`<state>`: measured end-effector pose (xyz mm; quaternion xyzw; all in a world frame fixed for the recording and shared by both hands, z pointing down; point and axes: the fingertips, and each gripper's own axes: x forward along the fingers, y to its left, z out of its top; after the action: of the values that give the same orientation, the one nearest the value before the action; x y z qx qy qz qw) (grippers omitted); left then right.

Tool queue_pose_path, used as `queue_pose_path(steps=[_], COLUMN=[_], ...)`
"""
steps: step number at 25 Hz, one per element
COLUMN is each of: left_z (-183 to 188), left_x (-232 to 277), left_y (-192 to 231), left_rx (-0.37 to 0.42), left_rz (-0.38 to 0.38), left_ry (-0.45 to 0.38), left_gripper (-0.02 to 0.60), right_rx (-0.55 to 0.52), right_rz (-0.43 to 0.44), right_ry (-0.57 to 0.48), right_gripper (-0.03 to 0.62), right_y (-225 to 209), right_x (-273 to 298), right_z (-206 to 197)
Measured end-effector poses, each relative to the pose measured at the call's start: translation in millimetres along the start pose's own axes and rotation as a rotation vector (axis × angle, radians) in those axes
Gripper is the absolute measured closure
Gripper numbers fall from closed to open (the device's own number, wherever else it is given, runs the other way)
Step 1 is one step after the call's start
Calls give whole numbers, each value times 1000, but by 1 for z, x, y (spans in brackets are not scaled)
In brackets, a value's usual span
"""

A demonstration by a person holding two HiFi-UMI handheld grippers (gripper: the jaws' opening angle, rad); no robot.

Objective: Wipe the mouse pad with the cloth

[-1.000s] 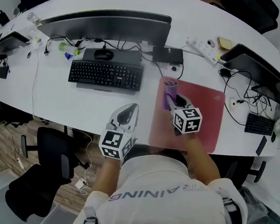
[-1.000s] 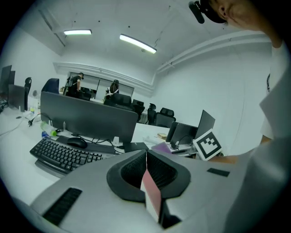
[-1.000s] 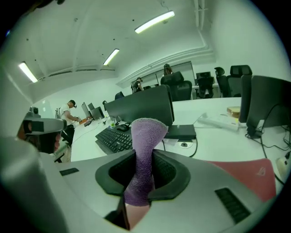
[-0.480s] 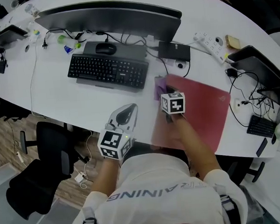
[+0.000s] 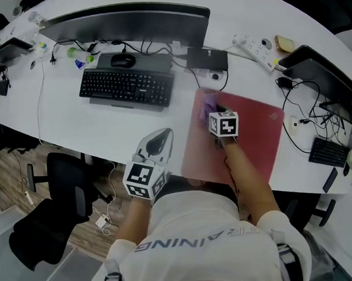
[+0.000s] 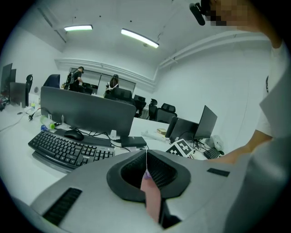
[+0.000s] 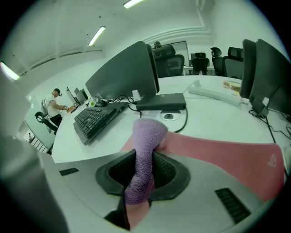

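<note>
A pink-red mouse pad (image 5: 254,140) lies on the white desk, right of the keyboard. My right gripper (image 5: 217,113) is over the pad's far left part, shut on a purple cloth (image 5: 205,108) that presses onto the pad near that corner. The right gripper view shows the cloth (image 7: 144,150) bunched upright between the jaws of the right gripper (image 7: 141,159), with the pad (image 7: 227,152) spreading to the right. My left gripper (image 5: 157,142) hangs at the desk's front edge, away from the pad, and in its own view the left gripper (image 6: 146,157) is shut with nothing held.
A black keyboard (image 5: 127,86), a mouse (image 5: 122,61) and a wide monitor (image 5: 126,23) stand left of the pad. A small black box (image 5: 207,58) and a cable lie just beyond it. A power strip (image 5: 252,48) and a laptop (image 5: 316,76) are at the right. An office chair (image 5: 54,199) stands below left.
My right gripper has pushed the cloth away from me, from the pad's near left part toward its far left corner. The left gripper has stayed put.
</note>
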<state>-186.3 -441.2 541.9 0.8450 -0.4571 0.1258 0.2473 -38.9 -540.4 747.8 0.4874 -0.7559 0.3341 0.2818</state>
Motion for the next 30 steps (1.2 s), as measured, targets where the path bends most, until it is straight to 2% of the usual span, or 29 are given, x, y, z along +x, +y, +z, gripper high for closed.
queue_pose_path(steps=[17,24,30], left_z=[-9,0,-5], left_x=[11,10,0], left_y=[-135,-162,-173], left_rx=[42,56,49], left_rz=[48,93,139], left_ry=[-22,-69,-90], left_gripper=[549,549,549], right_rx=[40,34,16], right_rz=[-143,-247,-299], right_ry=[-54,-54,-38], right_gripper=[493,493,493], right_y=[-194,-267,-303], right_x=[-108,-152,-177], right_z=[-57,-78,-90])
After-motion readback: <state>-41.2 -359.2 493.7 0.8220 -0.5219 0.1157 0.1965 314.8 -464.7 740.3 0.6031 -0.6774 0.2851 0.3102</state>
